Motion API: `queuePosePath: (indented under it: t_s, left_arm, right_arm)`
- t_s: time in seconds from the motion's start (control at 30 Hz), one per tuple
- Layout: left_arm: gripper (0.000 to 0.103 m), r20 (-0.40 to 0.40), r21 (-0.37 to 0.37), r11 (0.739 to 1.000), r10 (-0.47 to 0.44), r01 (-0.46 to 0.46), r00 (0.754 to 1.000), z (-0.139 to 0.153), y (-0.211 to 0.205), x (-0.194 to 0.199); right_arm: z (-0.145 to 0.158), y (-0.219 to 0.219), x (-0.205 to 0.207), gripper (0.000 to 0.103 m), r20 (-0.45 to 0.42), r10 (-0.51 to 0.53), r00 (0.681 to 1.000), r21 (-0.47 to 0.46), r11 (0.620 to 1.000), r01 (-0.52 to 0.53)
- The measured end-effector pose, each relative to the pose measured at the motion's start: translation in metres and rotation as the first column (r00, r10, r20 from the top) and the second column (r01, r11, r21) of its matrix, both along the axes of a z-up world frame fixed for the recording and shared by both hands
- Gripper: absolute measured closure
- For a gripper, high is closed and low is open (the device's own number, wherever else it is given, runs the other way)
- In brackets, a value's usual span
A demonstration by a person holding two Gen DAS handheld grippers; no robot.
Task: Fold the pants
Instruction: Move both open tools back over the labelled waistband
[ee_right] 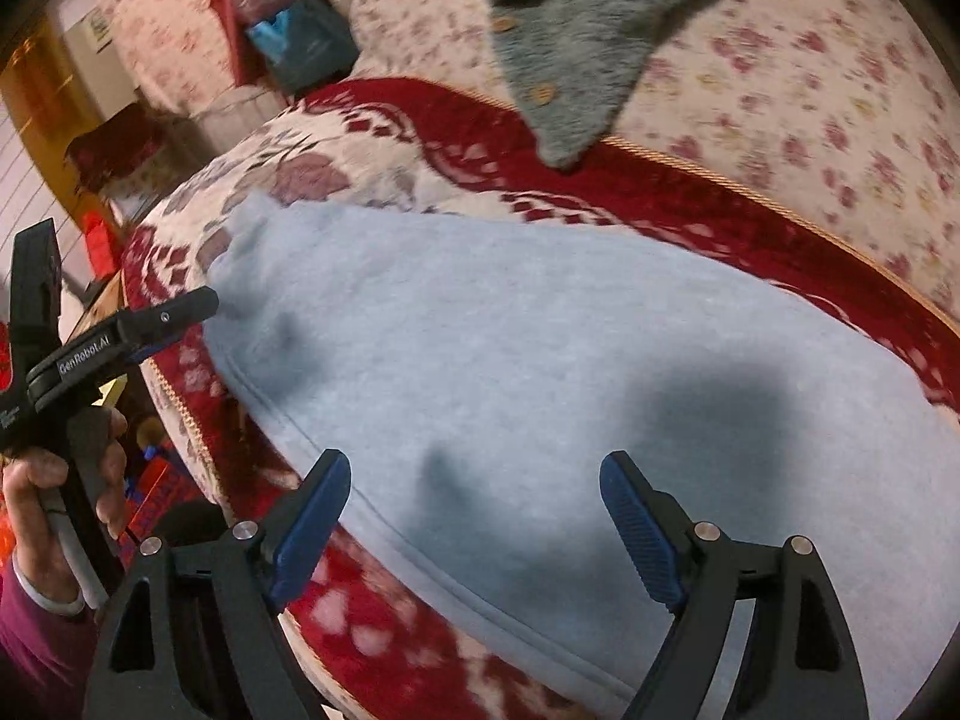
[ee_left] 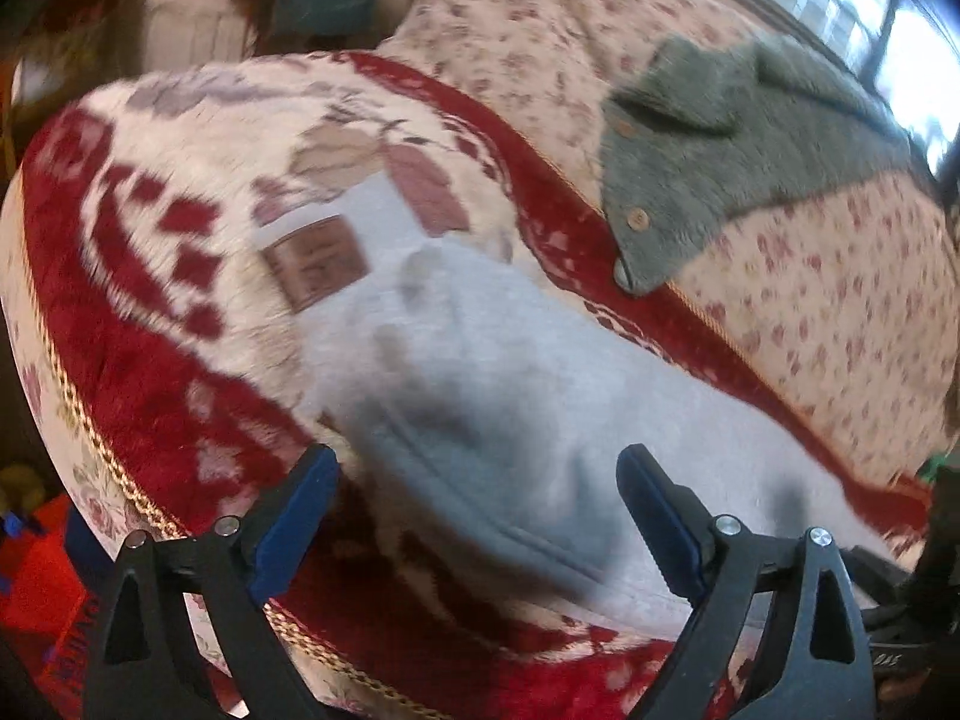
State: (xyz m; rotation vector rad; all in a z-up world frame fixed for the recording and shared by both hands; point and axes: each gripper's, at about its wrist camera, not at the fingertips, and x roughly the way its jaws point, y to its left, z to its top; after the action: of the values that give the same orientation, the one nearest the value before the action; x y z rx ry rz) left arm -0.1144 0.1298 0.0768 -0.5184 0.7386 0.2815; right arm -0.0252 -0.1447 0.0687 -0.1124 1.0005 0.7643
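Pants (ee_right: 510,372) run 10-to-4 under your right tool (ee_right: 474,516); it's nearer. Both tools gape, left tool (ee_left: 477,504) too.

One pair of pale blue-grey fleece pants (ee_right: 510,372) lies on one red-and-cream patterned plush blanket (ee_left: 150,252). One grey-green fuzzy buttoned garment (ee_left: 720,162) sits on one cream sheet with small pink flowers (ee_left: 828,312); three round buttons show on it. Two black grippers with blue pads: the left (ee_left: 477,525) and the right (ee_right: 474,525). One brown sewn label (ee_left: 316,267).
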Motion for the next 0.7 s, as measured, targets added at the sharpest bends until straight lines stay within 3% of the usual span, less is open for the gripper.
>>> queuePosePath:
  t_s: [0.17, 0.53, 0.7]
  left_arm:
    - [0.008, 0.021, -0.107, 0.994, -0.001, 0.003, 1.0, -0.021, 0.014, -0.005]
    - [0.008, 0.0, -0.17, 0.985, 0.011, -0.011, 1.0, -0.055, 0.019, 0.013]
    - [0.008, -0.006, -0.192, 0.981, 0.02, -0.021, 1.0, -0.067, 0.022, 0.022]
  right_arm:
    - [0.004, 0.031, 0.0, 0.014, 0.037, 0.067, 0.997, 0.017, 0.998, -0.068]
    - [-0.001, 0.081, 0.026, 0.014, 0.075, 0.132, 0.988, -0.051, 0.99, -0.128]
    - [0.007, 0.102, 0.059, 0.014, 0.094, 0.153, 0.984, -0.054, 0.988, -0.148]
